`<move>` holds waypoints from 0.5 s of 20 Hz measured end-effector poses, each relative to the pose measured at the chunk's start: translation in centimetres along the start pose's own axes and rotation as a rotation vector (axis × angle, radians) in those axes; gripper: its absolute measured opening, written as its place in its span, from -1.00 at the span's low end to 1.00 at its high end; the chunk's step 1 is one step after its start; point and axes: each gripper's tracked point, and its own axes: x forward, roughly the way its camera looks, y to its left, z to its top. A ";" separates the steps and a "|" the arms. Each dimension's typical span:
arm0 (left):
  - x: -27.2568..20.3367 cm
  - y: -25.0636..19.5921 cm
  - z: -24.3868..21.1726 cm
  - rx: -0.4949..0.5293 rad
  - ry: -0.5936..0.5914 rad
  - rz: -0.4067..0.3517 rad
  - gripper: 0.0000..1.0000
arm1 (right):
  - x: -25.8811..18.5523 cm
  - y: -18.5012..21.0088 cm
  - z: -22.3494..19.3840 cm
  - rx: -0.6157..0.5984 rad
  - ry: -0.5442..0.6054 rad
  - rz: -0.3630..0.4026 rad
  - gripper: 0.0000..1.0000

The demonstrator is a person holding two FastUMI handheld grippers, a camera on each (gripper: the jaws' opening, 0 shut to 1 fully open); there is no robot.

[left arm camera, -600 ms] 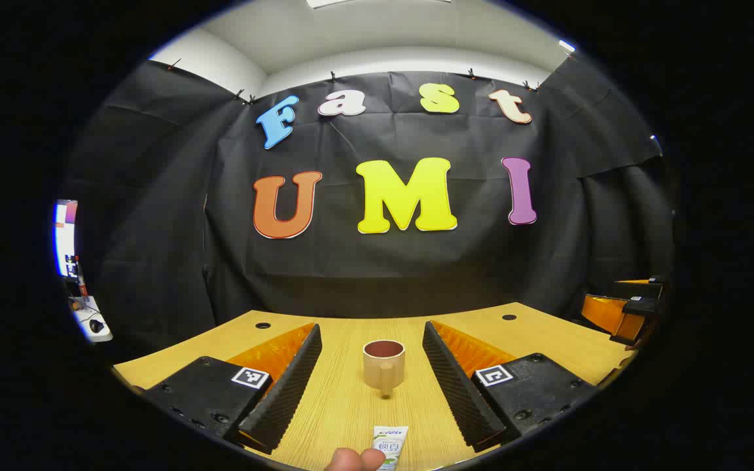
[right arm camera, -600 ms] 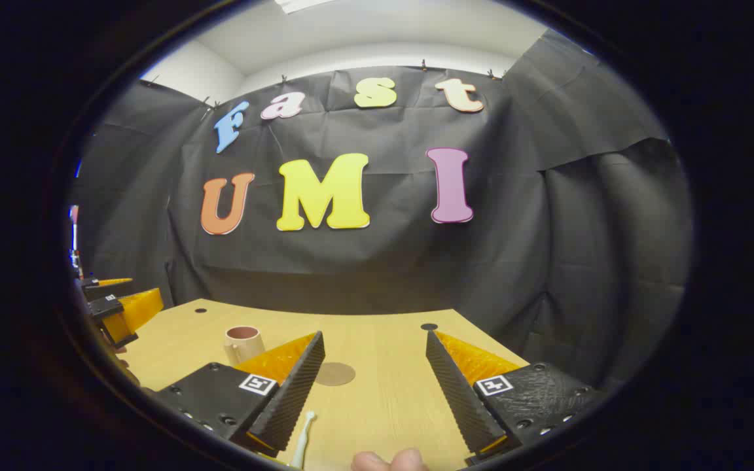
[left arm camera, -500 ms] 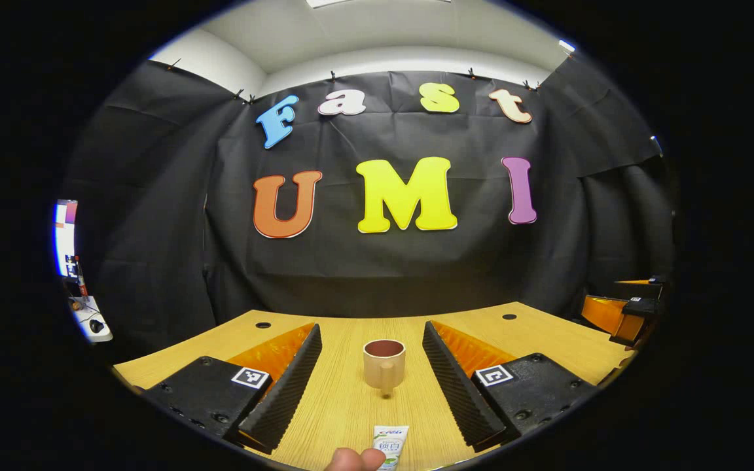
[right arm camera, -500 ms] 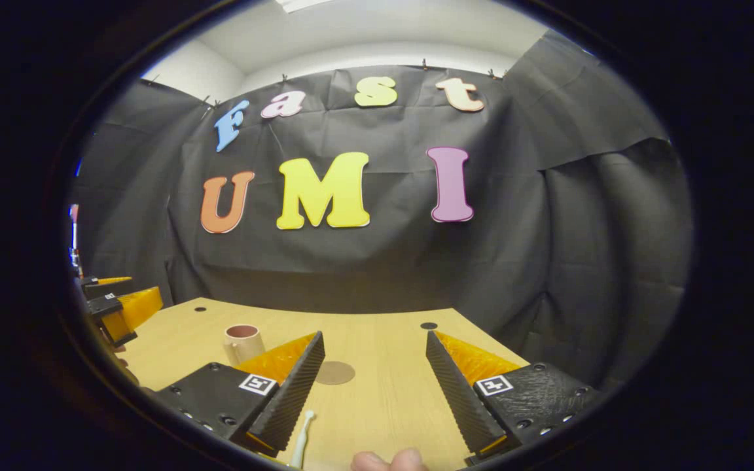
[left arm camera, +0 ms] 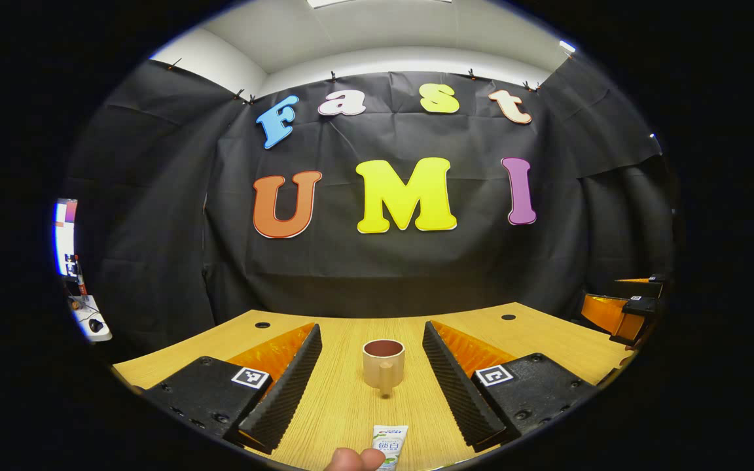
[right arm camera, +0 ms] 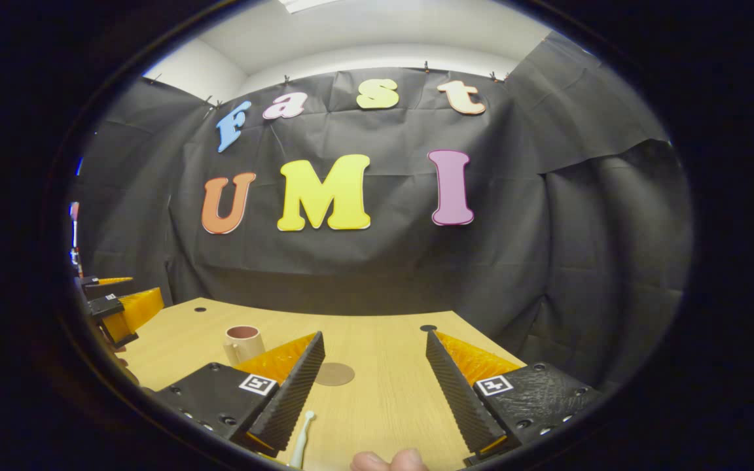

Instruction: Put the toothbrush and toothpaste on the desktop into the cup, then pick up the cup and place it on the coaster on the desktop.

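Wooden desktop (left arm camera: 351,405): both claws spread, left claw (left arm camera: 372,383) framing cup (left arm camera: 383,363), toothpaste (left arm camera: 389,441) nearer.

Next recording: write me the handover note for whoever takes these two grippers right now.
Left gripper: open, empty, lined up on the cup, which stands on the desk beyond the toothpaste.
Right gripper: open, empty; toothbrush lies by its near finger, coaster bare ahead.
Done: nothing.
Left: toothbrush and toothpaste into the cup, then cup onto the coaster.
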 end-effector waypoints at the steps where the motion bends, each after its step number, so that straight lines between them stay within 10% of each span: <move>1: 0.0 0.0 0.0 0.001 0.000 0.000 0.96 | 0.0 0.0 0.0 0.000 0.001 0.000 0.89; 10: -0.2 0.2 -0.3 0.003 0.007 0.004 0.96 | -0.1 0.1 -0.2 -0.001 0.007 0.004 0.92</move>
